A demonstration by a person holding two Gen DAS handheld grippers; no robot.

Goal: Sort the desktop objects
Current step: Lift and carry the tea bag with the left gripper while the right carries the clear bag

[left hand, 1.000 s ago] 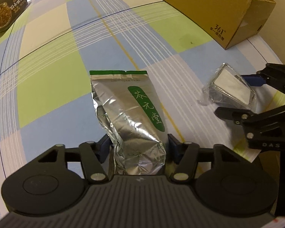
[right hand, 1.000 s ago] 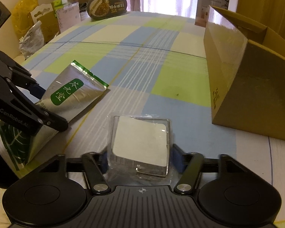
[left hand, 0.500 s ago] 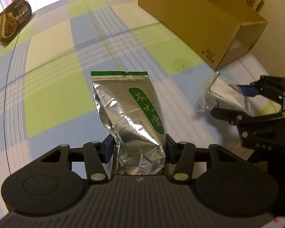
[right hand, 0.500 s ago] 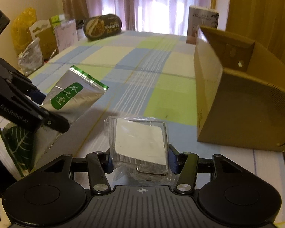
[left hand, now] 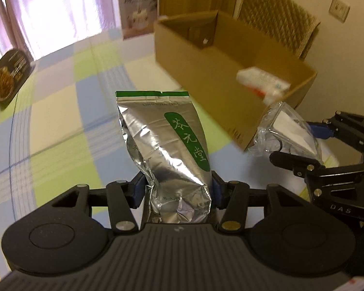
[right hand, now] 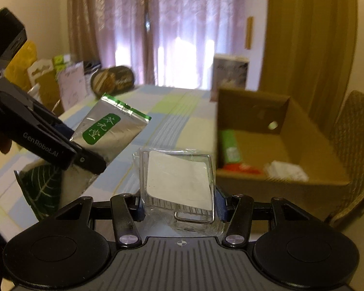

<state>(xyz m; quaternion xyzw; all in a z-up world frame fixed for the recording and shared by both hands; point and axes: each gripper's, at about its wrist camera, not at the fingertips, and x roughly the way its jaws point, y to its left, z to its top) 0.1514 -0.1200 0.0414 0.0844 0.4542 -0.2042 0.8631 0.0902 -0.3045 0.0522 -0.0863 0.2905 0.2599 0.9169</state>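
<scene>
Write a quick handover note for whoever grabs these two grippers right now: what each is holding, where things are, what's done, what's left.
Left gripper: shut on the silver foil pouch with the green label, lifted above the checked tablecloth.
Right gripper: shut on the clear plastic-wrapped square white item, also in the air, near the open brown cardboard box.
Done: the box already holds a few items, one white and one red and green, blurred.
Left: probably drop both held items into the box. An oval dark food tray sits at the table's far edge.
</scene>
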